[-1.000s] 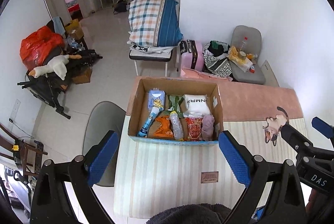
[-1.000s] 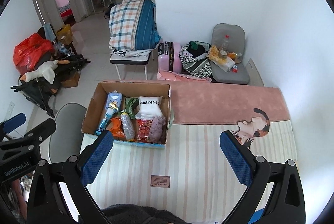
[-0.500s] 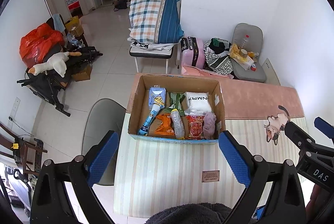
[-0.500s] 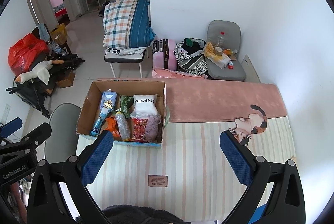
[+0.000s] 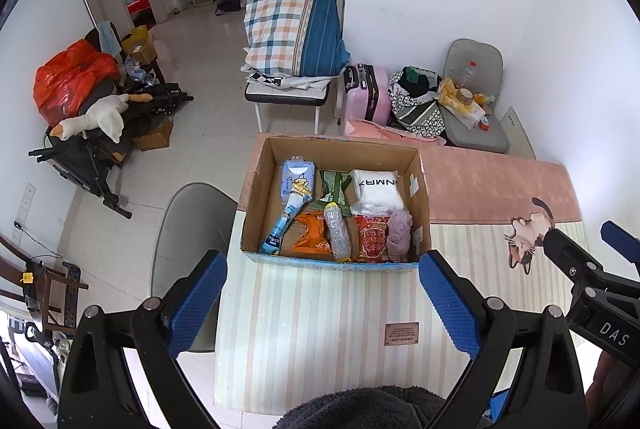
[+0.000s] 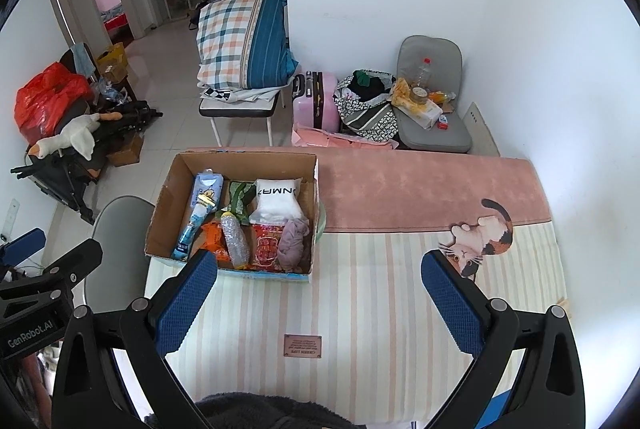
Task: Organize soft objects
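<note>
- Left tool: blue-padded fingers spread wide, nothing between them; it hovers above the striped mat, on the near side of the box.
- Right tool: fingers likewise wide apart and holding nothing; it hovers over the mat to the right of the box, and also shows at the right edge of the left wrist view.
- Cardboard box: open-topped, flaps up, standing on the tabletop at its far left part, straddling the line between striped mat and pink mat.
- Box contents, far row: blue wipes pack at left, green packet in the middle, white soft pack with black lettering at right.
- Box contents, near row: blue tube lying slantwise at left, orange snack bag, clear plastic bottle lying flat, red packet, mauve cloth bundle crumpled against the right wall.
- Striped mat: cream and pale pink stripes covering the near tabletop, with a small brown label near the front.
- Pink mat: plush, covering the far strip of the tabletop.
- Cat-shaped piece: calico, lying flat at the right, across the seam of the two mats.
- Dark fuzzy fabric: at the bottom edge of both views, under the tools.
- Grey chair: tucked at the left side of the tabletop.
</note>
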{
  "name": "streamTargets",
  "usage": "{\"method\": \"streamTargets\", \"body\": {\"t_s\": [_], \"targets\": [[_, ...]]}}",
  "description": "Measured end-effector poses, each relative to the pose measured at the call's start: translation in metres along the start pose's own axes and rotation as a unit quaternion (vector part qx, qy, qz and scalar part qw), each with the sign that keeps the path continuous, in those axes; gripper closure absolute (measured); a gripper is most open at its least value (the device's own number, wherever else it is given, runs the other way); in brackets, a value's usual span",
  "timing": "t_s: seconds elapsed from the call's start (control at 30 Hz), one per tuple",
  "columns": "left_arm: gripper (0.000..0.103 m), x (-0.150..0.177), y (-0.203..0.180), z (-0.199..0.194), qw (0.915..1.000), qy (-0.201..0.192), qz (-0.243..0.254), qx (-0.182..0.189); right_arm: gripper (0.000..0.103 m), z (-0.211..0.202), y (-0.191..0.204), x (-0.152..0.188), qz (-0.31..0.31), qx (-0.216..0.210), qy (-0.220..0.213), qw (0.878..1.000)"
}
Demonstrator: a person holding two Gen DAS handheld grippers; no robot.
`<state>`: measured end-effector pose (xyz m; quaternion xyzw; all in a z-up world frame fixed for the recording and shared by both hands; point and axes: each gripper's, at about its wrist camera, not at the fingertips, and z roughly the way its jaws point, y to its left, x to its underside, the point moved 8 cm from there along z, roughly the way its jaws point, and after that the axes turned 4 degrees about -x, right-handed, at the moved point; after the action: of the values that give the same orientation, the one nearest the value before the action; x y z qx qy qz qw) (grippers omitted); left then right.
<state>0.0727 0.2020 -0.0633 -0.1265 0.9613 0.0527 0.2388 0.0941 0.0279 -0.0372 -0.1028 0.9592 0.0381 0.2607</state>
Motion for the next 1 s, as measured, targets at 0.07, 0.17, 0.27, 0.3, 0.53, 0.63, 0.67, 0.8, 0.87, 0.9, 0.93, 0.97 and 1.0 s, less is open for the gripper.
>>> {"method": "streamTargets", "body": {"t_s": [0.07,0.17,0.27,0.3,0.53,0.63,0.67,0.8,0.87,0.9,0.93,0.97,1.0], "targets": [[0.005,0.0005,0.0002,-0.0001,1.0000,0.000,0.000,0.001,0.000,0.0003,0.0002,0.0001,0.000,0.000,0.000,1.000],[0.005,0.0013,0.0011,0.0000,1.0000,0.000,0.000,0.001,0.000,0.0014,-0.0002,-0.0015,-0.001,0.001,0.000,1.000],[0.005,0.0012,0.0013,0.0001,1.0000,-0.001,0.001,-0.001,0.000,0.0010,-0.0005,-0.0025,-0.001,0.002,-0.002,1.000],[0.005,0.0015,0.0014,0.0003,1.0000,-0.002,0.001,-0.002,0.000,0.0014,-0.0006,-0.0027,-0.001,0.001,-0.001,1.000],[0.005,0.0016,0.0022,0.0026,1.0000,0.004,0.002,-0.002,0.000,0.0032,-0.0012,-0.0014,-0.001,0.002,0.001,1.000],[0.005,0.0006,0.0025,0.0028,1.0000,0.005,0.003,-0.002,0.000,0.0038,-0.0016,-0.0013,-0.001,0.003,0.001,1.000],[0.005,0.0009,0.0024,0.0028,1.0000,0.005,0.002,-0.002,0.000,0.0038,-0.0016,-0.0012,-0.001,0.003,0.001,1.000],[0.005,0.0009,0.0020,0.0031,1.0000,0.004,0.003,-0.002,0.000,0.0044,-0.0023,-0.0007,-0.001,0.004,0.001,1.000],[0.005,0.0002,0.0022,0.0028,1.0000,0.004,0.002,-0.001,0.000,0.0042,-0.0029,-0.0004,-0.001,0.003,0.002,1.000],[0.005,0.0003,0.0022,0.0029,1.0000,0.005,0.002,-0.001,0.000,0.0044,-0.0030,-0.0007,-0.001,0.004,0.001,1.000],[0.005,0.0005,0.0022,0.0029,1.0000,0.005,0.002,-0.002,0.000,0.0045,-0.0028,-0.0007,-0.001,0.003,0.002,1.000],[0.005,0.0003,0.0022,0.0028,1.0000,0.005,0.002,-0.001,0.000,0.0045,-0.0028,-0.0005,-0.001,0.003,0.002,1.000],[0.005,0.0007,0.0020,0.0030,1.0000,0.005,0.002,-0.001,0.000,0.0045,-0.0028,-0.0002,-0.001,0.003,0.003,1.000]]}}
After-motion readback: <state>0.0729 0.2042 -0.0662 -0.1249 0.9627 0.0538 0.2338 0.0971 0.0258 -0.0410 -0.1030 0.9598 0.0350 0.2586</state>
